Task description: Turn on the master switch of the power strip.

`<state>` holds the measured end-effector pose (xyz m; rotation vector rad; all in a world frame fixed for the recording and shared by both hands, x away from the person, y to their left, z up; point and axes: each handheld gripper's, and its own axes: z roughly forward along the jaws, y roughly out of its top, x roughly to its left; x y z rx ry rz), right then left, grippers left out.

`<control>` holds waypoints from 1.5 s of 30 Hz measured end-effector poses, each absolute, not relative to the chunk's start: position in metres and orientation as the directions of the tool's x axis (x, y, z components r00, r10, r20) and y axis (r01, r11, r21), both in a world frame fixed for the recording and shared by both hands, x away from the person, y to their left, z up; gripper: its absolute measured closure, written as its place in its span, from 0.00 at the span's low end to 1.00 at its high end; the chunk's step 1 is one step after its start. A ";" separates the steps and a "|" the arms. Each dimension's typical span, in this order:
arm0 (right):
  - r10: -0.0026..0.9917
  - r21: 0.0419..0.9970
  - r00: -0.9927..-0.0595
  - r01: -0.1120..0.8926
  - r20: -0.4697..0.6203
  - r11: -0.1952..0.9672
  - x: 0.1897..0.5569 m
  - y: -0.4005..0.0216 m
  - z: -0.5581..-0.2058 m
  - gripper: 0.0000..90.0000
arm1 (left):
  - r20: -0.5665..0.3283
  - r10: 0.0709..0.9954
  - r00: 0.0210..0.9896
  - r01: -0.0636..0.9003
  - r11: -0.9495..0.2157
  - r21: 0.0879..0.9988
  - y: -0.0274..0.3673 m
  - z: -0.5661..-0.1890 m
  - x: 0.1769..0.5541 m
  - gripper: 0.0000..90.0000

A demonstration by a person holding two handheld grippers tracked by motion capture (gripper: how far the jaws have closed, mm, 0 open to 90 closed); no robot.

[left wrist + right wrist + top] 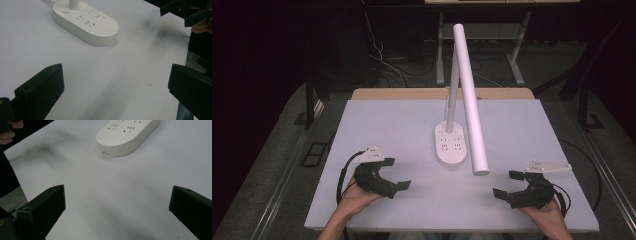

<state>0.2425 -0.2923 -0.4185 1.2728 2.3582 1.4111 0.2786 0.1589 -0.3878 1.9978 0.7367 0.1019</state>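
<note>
A white desk lamp stands mid-table, its oval base point(450, 144) carrying sockets, its stem point(453, 85) upright and its long tube head point(471, 102) sloping down toward the front. The same base appears in the left gripper view point(86, 21) and the right gripper view point(127, 135). My left gripper point(396, 173) rests at the front left, open, nothing between its jaws. My right gripper point(507, 184) rests at the front right, open and empty too. Both point inward at the lamp base.
The white table point(387, 125) sits on a wooden desk point(412, 93). Cables point(384, 62) and table legs lie on the dark floor behind. In the left gripper view the other gripper point(187, 11) shows at top right.
</note>
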 end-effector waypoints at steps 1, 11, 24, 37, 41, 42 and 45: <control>0.705 0.771 -0.642 0.599 0.303 0.214 0.242 -0.292 -0.419 0.00 | -0.223 0.532 0.817 0.453 -0.353 0.819 0.159 -0.386 0.280 0.00; 0.708 0.774 -0.641 0.596 0.296 0.216 0.242 -0.293 -0.418 0.00 | -0.215 0.521 0.826 0.447 -0.375 0.812 0.151 -0.377 0.291 0.00; 0.710 0.774 -0.634 0.600 0.306 0.202 0.242 -0.294 -0.418 0.00 | -0.205 0.511 0.834 0.438 -0.390 0.810 0.145 -0.362 0.312 0.00; 0.710 0.779 -0.638 0.593 0.299 0.204 0.242 -0.295 -0.418 0.00 | -0.185 0.499 0.846 0.425 -0.423 0.801 0.136 -0.353 0.331 0.00; 0.713 0.781 -0.637 0.590 0.294 0.204 0.242 -0.295 -0.418 0.00 | -0.182 0.496 0.849 0.424 -0.436 0.794 0.131 -0.352 0.337 0.00; 0.714 0.781 -0.633 0.592 0.298 0.200 0.242 -0.295 -0.418 0.00 | -0.178 0.493 0.851 0.421 -0.439 0.794 0.131 -0.351 0.338 0.00; 0.714 0.782 -0.634 0.591 0.298 0.198 0.242 -0.296 -0.418 0.00 | -0.167 0.490 0.855 0.413 -0.449 0.792 0.128 -0.347 0.343 0.00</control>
